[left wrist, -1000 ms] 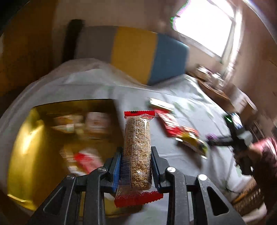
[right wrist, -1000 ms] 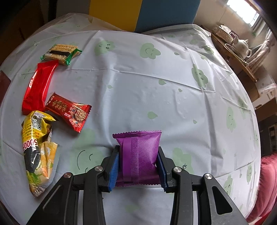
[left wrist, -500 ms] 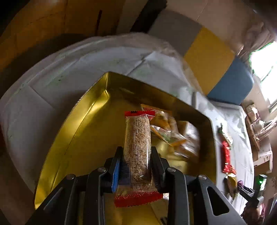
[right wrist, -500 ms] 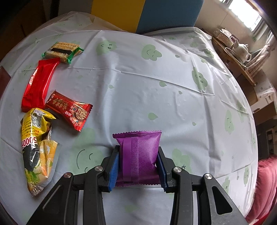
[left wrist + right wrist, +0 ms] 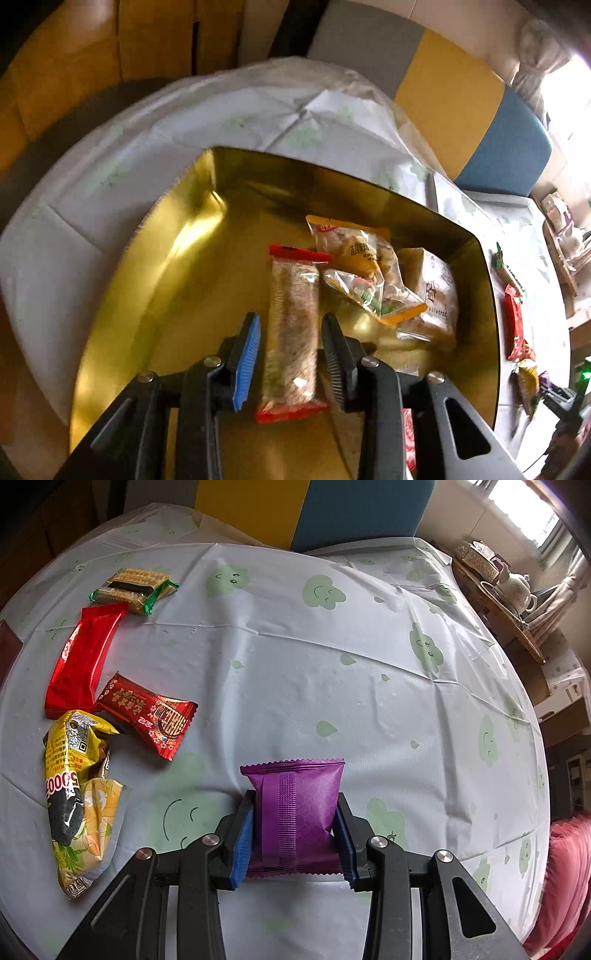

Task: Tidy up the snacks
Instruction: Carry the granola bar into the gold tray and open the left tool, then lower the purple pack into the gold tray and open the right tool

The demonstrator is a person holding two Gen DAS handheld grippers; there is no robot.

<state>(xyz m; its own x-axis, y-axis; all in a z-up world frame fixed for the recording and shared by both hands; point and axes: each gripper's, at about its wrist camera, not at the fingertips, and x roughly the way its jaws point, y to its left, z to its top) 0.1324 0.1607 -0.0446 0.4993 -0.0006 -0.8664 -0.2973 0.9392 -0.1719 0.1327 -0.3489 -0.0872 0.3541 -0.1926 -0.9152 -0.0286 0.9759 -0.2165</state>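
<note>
In the left wrist view my left gripper (image 5: pixel 290 321) hangs over the gold tray (image 5: pixel 177 258). A clear cereal bar with red ends (image 5: pixel 295 288) lies between its jaws. The jaws are opening, and a gap shows on each side of the bar. To the right of the bar, a yellow-orange snack bag (image 5: pixel 354 254) and a pale packet (image 5: pixel 436 299) lie in the tray. In the right wrist view my right gripper (image 5: pixel 295 794) is shut on a purple packet (image 5: pixel 303 823), just above the tablecloth (image 5: pixel 332 657).
On the cloth at the left lie a biscuit pack with green ends (image 5: pixel 133 587), a long red packet (image 5: pixel 83 661), a patterned red packet (image 5: pixel 147 716) and a crumpled yellow bag (image 5: pixel 70 771). A side table with a teapot (image 5: pixel 517 587) stands at the far right.
My left gripper swung from above the tablecloth to over the gold tray and sank. Its pads have come off the cereal bar. The right gripper and purple packet have not moved.
</note>
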